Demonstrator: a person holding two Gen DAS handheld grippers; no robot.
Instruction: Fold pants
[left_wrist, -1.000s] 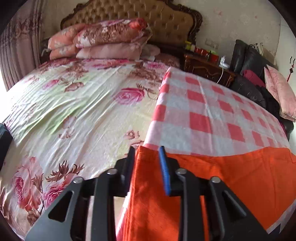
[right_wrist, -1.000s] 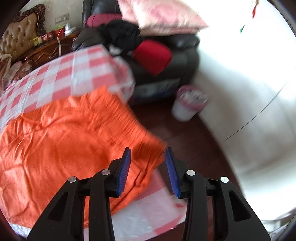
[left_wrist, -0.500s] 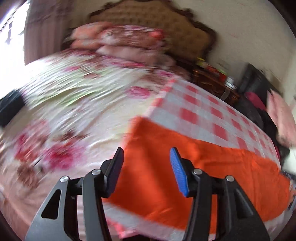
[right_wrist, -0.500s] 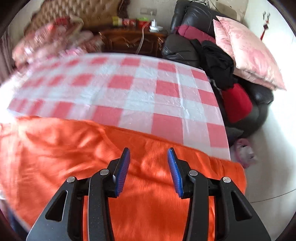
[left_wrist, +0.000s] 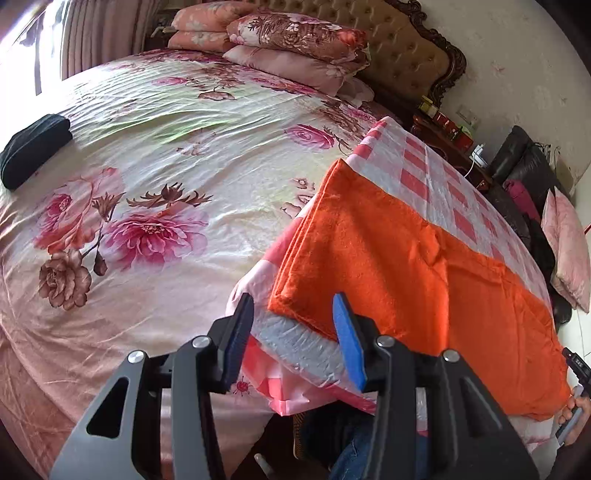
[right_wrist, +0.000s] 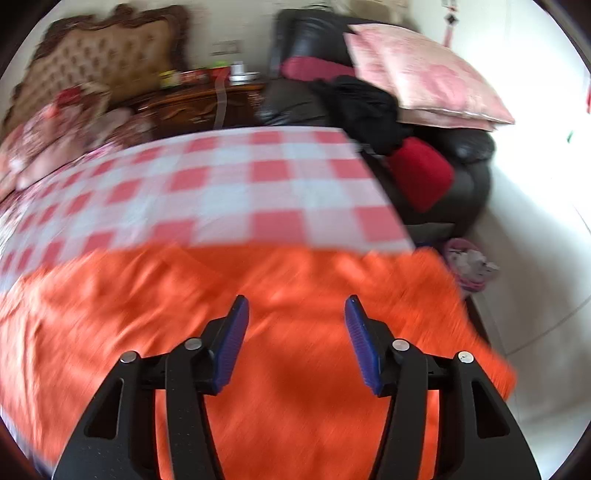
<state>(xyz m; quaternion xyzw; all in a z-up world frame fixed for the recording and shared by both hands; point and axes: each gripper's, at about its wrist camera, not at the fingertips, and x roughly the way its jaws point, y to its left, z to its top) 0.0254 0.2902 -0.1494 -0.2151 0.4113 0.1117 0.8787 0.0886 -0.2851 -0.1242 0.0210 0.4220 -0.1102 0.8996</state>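
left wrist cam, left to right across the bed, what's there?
Black folded cloth → floral bedspread → orange pants on the checked sheet → pink cushion at the right edge.

Both wrist cameras look steeply down, close over the orange pants.

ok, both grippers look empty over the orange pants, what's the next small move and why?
Probably lower the left gripper onto the near left corner of the orange fleece pants and close. Its jaws stand apart with nothing pinched, that layered corner lies just ahead, and the right gripper hangs open over flat cloth.
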